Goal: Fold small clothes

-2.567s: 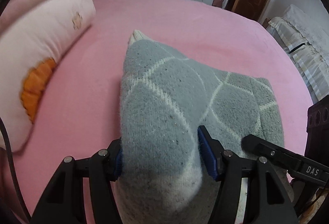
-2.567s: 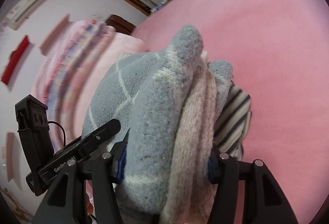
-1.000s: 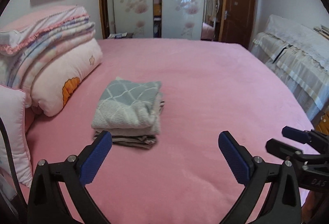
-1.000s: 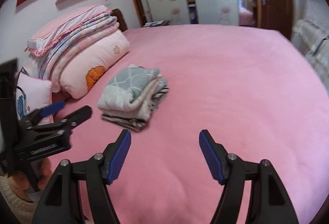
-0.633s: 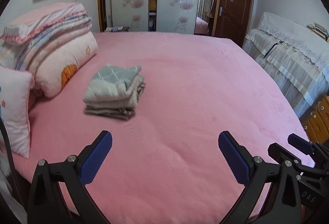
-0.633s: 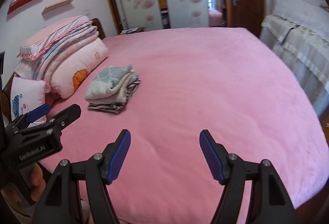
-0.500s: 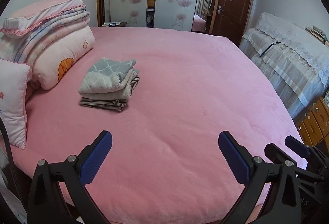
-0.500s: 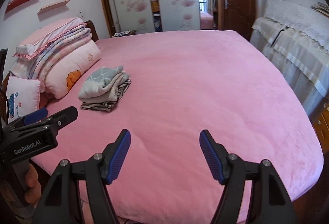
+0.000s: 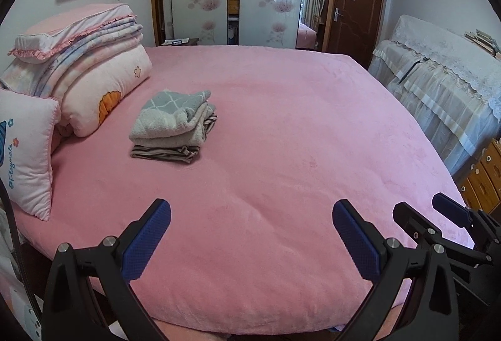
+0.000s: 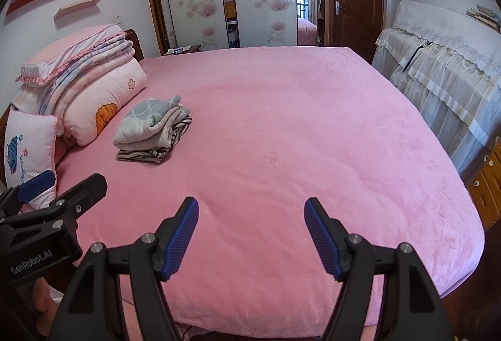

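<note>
A small stack of folded clothes (image 9: 173,125) (image 10: 152,128) lies on the pink bed (image 9: 281,153) (image 10: 297,137), left of middle, beside the pillows. A grey knit piece with a white lattice pattern is on top, a cream piece under it, a striped one at the bottom. My left gripper (image 9: 250,212) hangs open over the near edge of the bed, far from the stack, with nothing between its blue pads. My right gripper (image 10: 251,209) is open too and holds nothing. Each gripper shows at the edge of the other's view.
Pink pillows and a folded quilt (image 9: 78,71) (image 10: 78,81) are piled along the left side. A small white cushion (image 9: 25,150) leans at the near left. Furniture under lace covers (image 9: 444,84) stands on the right, wooden drawers (image 9: 482,178) near it. A wardrobe and a door fill the far wall.
Both grippers let go of the stack and drew back to the near edge of the bed. The stack now looks small and far off. Their jaws have stayed wide.
</note>
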`<action>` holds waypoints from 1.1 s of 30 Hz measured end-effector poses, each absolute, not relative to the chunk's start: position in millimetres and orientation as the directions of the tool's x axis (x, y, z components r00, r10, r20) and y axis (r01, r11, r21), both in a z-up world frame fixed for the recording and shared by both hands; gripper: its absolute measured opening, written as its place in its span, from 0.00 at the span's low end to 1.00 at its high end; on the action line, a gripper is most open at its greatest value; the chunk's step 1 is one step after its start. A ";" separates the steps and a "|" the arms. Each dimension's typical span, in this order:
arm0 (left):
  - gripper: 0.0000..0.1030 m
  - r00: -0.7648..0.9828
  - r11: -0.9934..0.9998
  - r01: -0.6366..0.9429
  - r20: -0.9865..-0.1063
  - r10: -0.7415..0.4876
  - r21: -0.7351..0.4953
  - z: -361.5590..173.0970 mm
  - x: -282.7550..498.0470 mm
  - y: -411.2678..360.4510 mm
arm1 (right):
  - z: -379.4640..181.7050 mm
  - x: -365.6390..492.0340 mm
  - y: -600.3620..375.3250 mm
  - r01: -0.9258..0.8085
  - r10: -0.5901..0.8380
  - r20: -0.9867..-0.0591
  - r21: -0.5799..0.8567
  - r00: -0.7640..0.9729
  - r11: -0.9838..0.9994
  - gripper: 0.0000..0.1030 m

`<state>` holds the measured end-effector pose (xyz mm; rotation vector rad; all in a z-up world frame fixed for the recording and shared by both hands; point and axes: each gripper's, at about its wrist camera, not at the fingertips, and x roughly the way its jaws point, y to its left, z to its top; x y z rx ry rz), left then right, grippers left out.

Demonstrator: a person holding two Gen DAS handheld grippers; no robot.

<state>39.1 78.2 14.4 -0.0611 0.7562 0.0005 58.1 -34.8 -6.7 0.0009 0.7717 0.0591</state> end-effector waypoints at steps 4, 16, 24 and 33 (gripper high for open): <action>1.00 0.731 0.999 -0.014 -0.682 -0.019 -0.043 14.2 39.8 70.3 | -2.9 55.0 -40.3 -0.027 0.022 -0.682 0.003 0.731 1.000 0.69; 1.00 0.723 0.999 0.008 -0.690 -0.036 -0.043 14.7 47.7 57.1 | -1.1 56.0 -51.3 -0.001 -0.017 -0.666 -0.026 0.746 1.000 0.69; 1.00 0.718 0.999 0.012 -0.695 -0.033 -0.035 14.8 51.8 58.7 | -2.3 59.0 -55.1 0.003 -0.020 -0.665 -0.025 0.746 1.000 0.69; 1.00 0.717 0.999 0.018 -0.696 -0.038 -0.036 16.0 56.2 60.6 | -2.9 61.2 -57.9 0.005 -0.020 -0.665 -0.024 0.747 1.000 0.69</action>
